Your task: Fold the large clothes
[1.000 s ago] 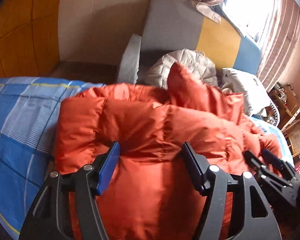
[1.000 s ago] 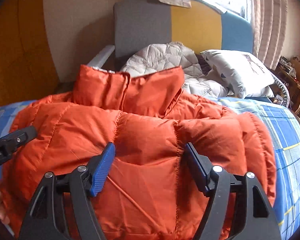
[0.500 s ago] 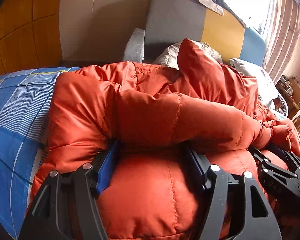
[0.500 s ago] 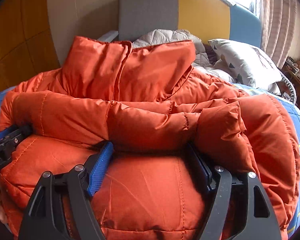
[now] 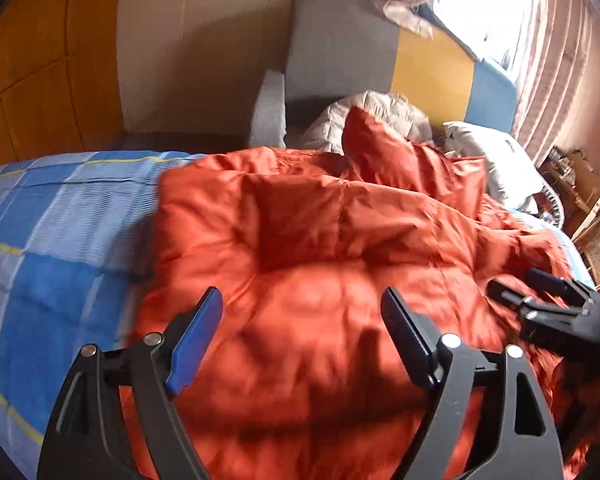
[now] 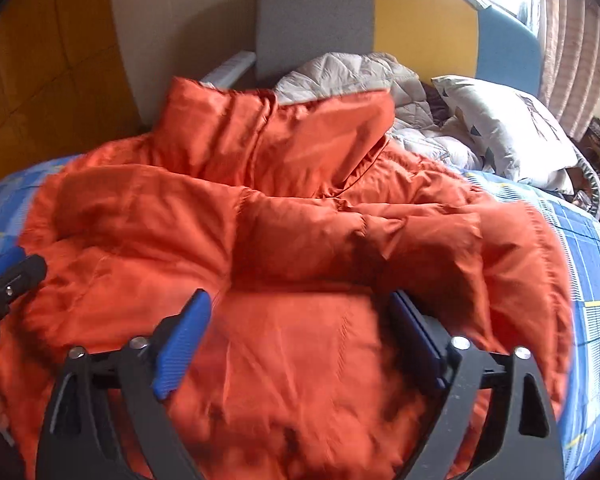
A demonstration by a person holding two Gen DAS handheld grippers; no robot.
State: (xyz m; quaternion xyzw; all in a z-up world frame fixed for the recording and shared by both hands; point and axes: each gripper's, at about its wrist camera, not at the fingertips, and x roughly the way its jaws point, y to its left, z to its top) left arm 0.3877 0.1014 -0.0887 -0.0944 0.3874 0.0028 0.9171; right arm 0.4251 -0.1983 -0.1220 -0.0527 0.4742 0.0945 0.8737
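Observation:
An orange puffer jacket (image 5: 320,220) lies on the bed, its lower part folded up over its body and its collar (image 6: 276,136) standing at the far end. In the left wrist view my left gripper (image 5: 300,296) hovers over the near fold. Its jaws are opening and nothing is pinched between the blue pads (image 5: 192,340). My right gripper (image 6: 300,296) is over the jacket (image 6: 300,232) too, jaws opening, with cloth bulging loosely between the pads. Each gripper shows in the other's view: the right gripper (image 5: 540,292) at the right, the left gripper (image 6: 12,268) at the left.
A blue checked sheet (image 5: 52,240) covers the bed. Behind the jacket lie a grey quilted garment (image 6: 352,76) and a white pillow (image 6: 500,128) against a grey, yellow and blue headboard (image 5: 340,48). Wicker furniture (image 5: 584,200) stands at the right, and curtains hang by the window.
Both grippers held a thick fold of the jacket; their jaws have now spread and let it go. The fold has settled flatter and both grippers have drawn back a little.

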